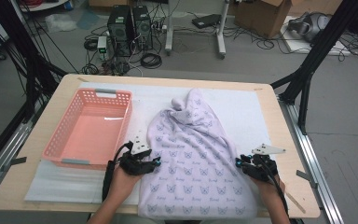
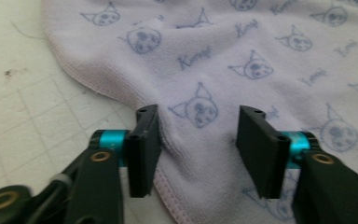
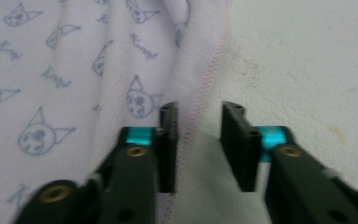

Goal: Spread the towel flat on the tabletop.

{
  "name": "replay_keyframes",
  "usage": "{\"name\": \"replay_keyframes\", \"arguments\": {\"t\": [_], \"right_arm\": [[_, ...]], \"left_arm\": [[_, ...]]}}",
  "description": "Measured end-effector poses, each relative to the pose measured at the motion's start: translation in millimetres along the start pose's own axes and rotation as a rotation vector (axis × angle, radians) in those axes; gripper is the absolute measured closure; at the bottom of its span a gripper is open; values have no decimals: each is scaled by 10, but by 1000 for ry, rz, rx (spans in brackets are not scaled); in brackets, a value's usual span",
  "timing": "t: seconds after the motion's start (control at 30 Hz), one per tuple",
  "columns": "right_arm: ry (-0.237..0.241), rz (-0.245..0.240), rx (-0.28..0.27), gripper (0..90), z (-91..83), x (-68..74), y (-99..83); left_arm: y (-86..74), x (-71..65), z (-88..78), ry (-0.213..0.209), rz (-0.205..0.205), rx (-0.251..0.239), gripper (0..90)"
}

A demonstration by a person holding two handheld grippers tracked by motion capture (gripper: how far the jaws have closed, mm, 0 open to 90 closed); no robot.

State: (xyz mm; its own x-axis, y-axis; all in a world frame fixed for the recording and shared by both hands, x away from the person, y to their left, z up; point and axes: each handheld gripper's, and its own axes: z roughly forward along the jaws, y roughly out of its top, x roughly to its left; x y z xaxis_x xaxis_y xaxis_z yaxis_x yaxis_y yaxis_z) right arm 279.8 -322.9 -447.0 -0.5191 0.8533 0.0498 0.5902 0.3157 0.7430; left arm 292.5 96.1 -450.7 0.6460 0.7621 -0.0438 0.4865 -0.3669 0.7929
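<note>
The left gripper [image 2: 196, 140] stood with its jaws apart over the near left hem of the towel [image 2: 242, 60], a pale lilac cloth printed with small cat faces. Cloth lay between the two jaws, yet neither pad pressed on it, so the gripper was open. The right gripper [image 3: 199, 140] sat at the towel's opposite hem, its jaws drawn closer together but with a gap showing between them. The pink-stitched edge ran up just beside the left jaw, and the pads did not clamp it, so this gripper was open too.

In the high view the left gripper [image 1: 144, 161] and the right gripper [image 1: 254, 164] flanked the towel [image 1: 193, 158], each held in a hand that came in from the bottom edge. The towel lay spread across the middle of the worktop [image 1: 270, 112], bunched into folds at its far end and hanging slightly over the near edge. A white mat [image 1: 242, 105] covered the worktop beneath it. To the left of the towel, just beside the left gripper, stood a pink plastic basket [image 1: 121, 112]
</note>
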Motion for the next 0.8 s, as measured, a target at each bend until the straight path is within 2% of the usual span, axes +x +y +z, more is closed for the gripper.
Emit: {"name": "replay_keyframes", "arguments": {"t": [0.03, 0.07, 0.1, 0.13, 0.2, 0.27, 0.37, 0.47, 0.57, 0.7, 0.73, 0.77, 0.8], "right_arm": [[33, 9, 3, 856, -5, -1, -3], [32, 4, 6, 869, -8, 11, -6], [26, -5, 7, 872, -13, 22, -6], [22, -7, 11, 874, -23, 29, -7], [22, -1, 12, 877, -54, 28, -30], [22, 10, 15, 877, -110, 32, -74], [19, -5, 31, 880, -231, 50, -156], [6, -2, 42, 881, -355, 31, -236], [10, 19, 45, 881, -471, 8, -331], [13, 15, 61, 881, -591, 51, -426], [13, 11, 63, 881, -617, 66, -437], [13, 7, 65, 880, -640, 75, -443], [18, 7, 64, 870, -651, 83, -440]], "left_arm": [[-3, 6, -5, -6, 0, -2, 583], [-11, 23, -19, -14, 0, -7, 647], [-24, 50, -33, -51, -16, -7, 754], [-34, 69, -46, -67, -29, -5, 827], [-49, 82, -69, -84, -33, -3, 849], [-76, 69, -104, -92, -38, -5, 853], [-134, 58, -190, -117, -57, 0, 854], [-173, 42, -276, -134, -53, 3, 854], [-205, 8, -322, -163, -45, -16, 851], [-194, -26, -353, -188, -44, -42, 843], [-189, -32, -359, -191, -44, -57, 827], [-182, -40, -355, -186, -54, -77, 755], [-170, -38, -346, -184, -60, -86, 634]]}}
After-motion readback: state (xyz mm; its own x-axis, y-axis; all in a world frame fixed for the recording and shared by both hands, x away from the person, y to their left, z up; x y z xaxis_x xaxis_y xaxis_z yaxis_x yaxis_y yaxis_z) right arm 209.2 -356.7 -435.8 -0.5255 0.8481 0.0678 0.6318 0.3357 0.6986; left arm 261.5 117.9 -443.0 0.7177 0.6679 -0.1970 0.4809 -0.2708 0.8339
